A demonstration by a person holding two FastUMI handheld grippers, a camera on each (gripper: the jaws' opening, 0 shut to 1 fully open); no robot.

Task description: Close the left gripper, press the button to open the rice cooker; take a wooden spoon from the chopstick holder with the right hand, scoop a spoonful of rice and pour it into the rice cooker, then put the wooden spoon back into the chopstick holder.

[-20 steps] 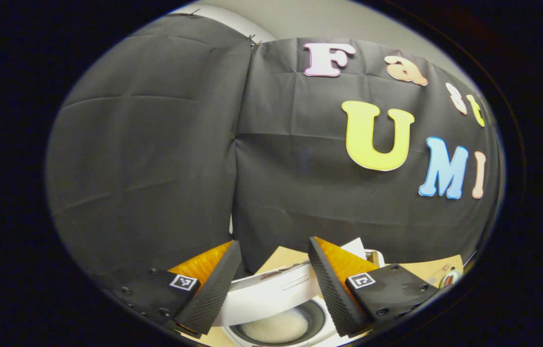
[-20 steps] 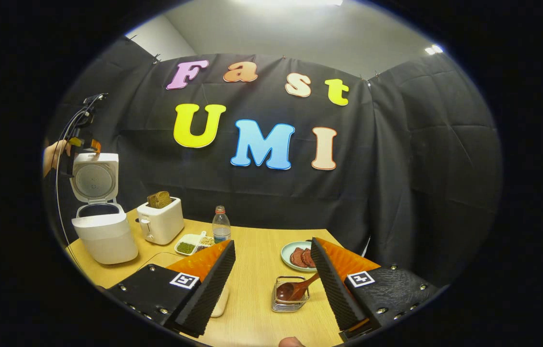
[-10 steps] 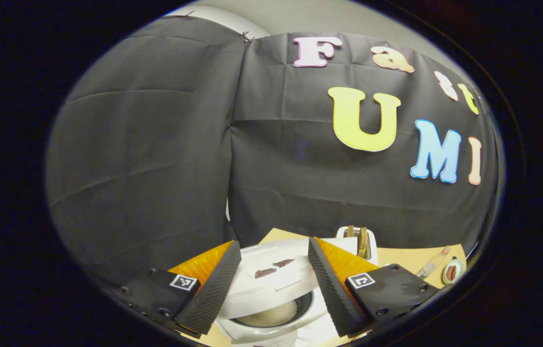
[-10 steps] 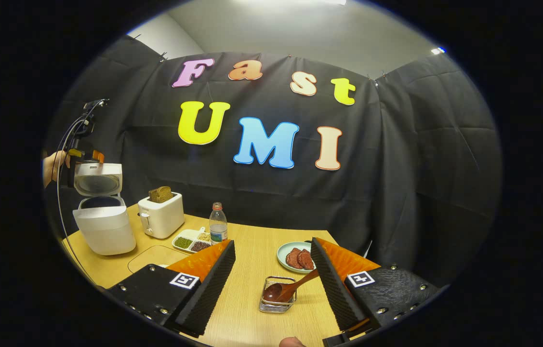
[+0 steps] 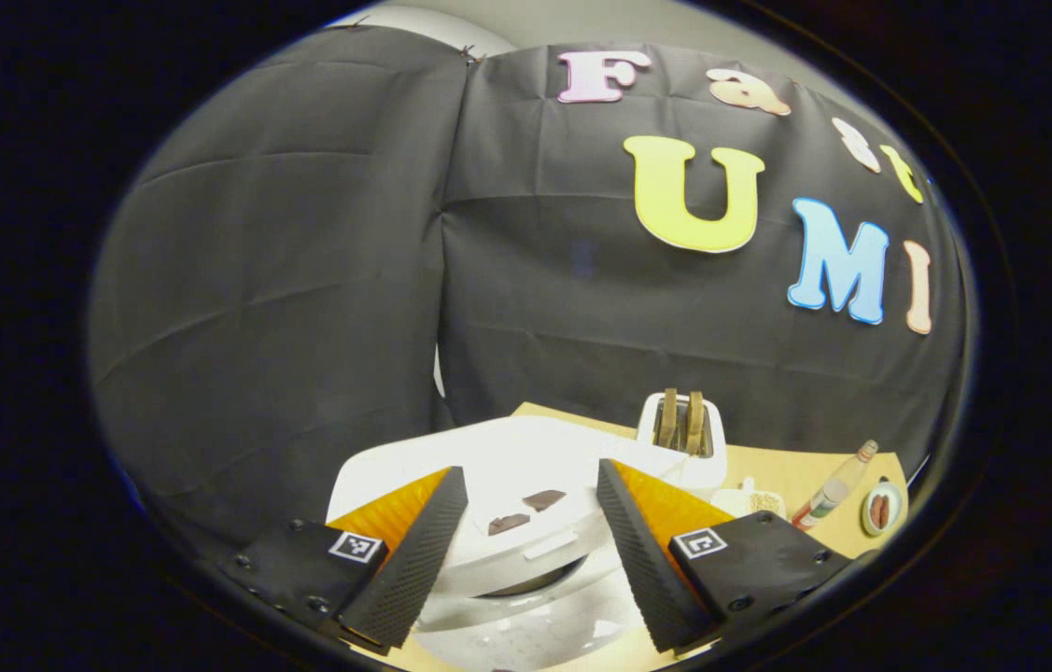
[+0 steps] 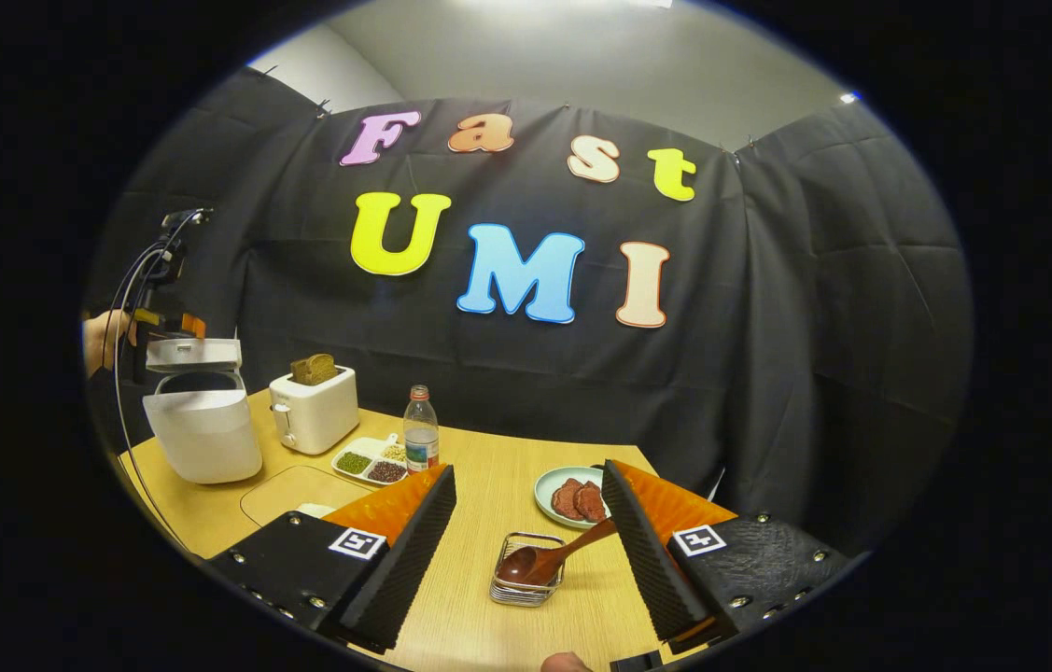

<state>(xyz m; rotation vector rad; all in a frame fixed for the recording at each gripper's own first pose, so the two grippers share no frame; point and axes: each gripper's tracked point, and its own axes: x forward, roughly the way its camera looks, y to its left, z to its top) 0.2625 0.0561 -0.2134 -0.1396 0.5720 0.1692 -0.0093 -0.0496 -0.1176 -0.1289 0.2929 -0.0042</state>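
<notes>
**Lid nearly down on the rice cooker**

I am holding my left claw (image 5: 526,551), fingers spread, just over the rice cooker (image 5: 526,485) lid. My right claw (image 6: 526,551) is hanging released above the bench (image 6: 479,504), right of the cooker, the wooden spoon (image 6: 549,558) lying in the chopstick holder (image 6: 526,583).

The rice cooker (image 6: 201,431) looks like smooth white plastic with a soft sheen, and so does the toaster (image 6: 314,422). The desk (image 6: 488,485) is pale wood grain, matt. The spoon (image 6: 540,563) is dark, glossy wood — it lies in a shiny wire holder (image 6: 526,582). The wall (image 6: 806,308) is matt, creased black cloth.
</notes>
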